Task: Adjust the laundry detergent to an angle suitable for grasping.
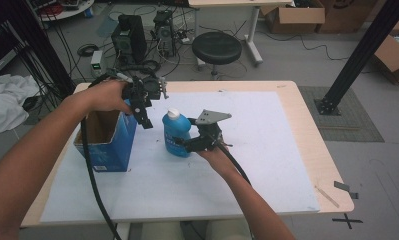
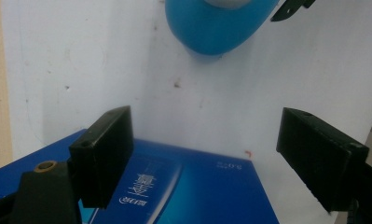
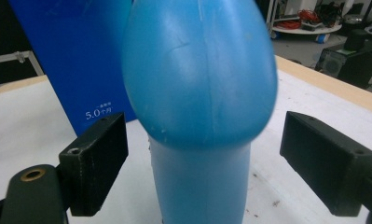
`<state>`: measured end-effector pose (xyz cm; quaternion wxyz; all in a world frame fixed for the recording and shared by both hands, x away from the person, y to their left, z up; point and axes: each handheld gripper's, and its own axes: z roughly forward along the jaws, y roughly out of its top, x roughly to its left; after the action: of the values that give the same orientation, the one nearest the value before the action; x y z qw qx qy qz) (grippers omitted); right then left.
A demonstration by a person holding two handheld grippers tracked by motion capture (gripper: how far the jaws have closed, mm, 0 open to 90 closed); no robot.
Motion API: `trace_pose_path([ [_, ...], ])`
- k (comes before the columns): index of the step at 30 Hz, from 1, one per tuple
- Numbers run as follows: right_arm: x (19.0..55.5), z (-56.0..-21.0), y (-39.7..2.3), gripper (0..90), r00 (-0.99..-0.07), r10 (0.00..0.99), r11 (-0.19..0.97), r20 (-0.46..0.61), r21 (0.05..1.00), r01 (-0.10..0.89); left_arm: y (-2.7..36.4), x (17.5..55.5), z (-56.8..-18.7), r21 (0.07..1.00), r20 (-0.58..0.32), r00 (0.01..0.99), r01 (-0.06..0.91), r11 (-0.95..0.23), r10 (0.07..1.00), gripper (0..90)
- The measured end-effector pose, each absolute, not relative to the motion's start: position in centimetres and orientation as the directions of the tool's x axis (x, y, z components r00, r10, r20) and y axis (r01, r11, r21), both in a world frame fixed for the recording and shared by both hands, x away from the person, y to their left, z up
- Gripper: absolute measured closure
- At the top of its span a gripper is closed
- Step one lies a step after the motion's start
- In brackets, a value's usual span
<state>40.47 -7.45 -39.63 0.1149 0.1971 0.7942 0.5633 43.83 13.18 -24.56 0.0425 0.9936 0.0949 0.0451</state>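
Bottle (image 3: 200,93), smooth rounded blue plastic, stands between the right gripper's (image 3: 202,163) wide-open jaws; left gripper (image 2: 204,154) gapes, empty.

Smooth plastic bottle (image 3: 197,93), glossy cardboard box (image 1: 107,135), matt tbl (image 1: 267,150).

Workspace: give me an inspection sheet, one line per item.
Surface: white mat on a wooden table, lightly speckled.
Job's things: blue bottle with white cap, upright; open blue box standing beside it.
Clutter: strip of tape near the table's corner.
Grippers: left claw open above the box's edge; right claw open around the bottle, not touching it.
Cables: black cable trails off the table's front.
Surroundings: stool, computer towers, cardboard boxes.
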Motion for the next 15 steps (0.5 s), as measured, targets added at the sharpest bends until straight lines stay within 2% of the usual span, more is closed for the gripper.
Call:
trace_pose_path([
  [15,41.07,-40.04,-6.31,15.0,-0.896,0.441,0.313,0.048,0.928,0.203,13.41,43.84,-24.6,0.1,0.081,0.977,0.189,-0.977,0.197,19.7],
])
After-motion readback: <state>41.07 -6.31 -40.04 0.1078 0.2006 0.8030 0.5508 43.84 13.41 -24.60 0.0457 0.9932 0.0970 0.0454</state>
